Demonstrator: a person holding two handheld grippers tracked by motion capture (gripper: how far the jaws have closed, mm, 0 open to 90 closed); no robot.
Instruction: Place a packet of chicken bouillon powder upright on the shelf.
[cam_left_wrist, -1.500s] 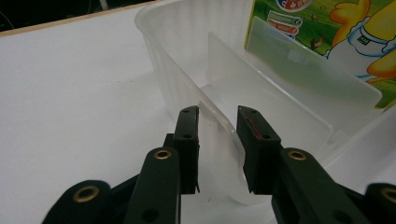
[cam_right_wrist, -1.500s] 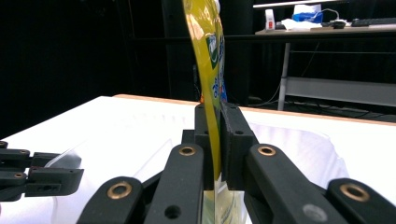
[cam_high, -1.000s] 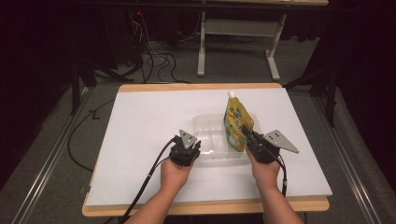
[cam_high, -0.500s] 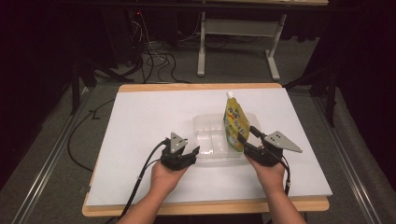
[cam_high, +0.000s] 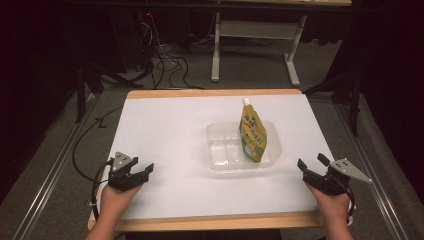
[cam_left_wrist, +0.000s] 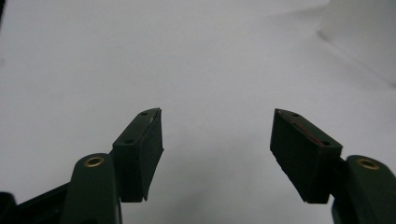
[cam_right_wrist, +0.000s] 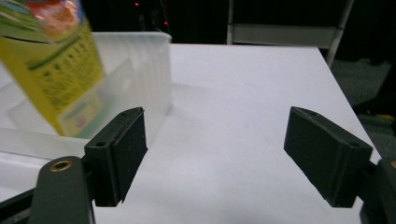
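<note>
High view shows the yellow pouch (cam_high: 252, 134) standing upright in the right part of the clear plastic tray (cam_high: 220, 160) on the white table (cam_high: 170, 130); the left gripper (cam_high: 141, 172) sits near the table's front left corner, the right gripper (cam_high: 312, 166) near its front right edge; both well apart from the tray; jaws of both have just been opening and stand wide, nothing between them.

Yellow spouted pouch (cam_high: 252, 134) upright in clear plastic tray (cam_high: 220, 150), mid-table

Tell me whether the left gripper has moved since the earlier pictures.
Yes. The left gripper has drawn left, away from the clear plastic tray, toward the table's near-left corner; its jaws, just opening, hold nothing.
</note>
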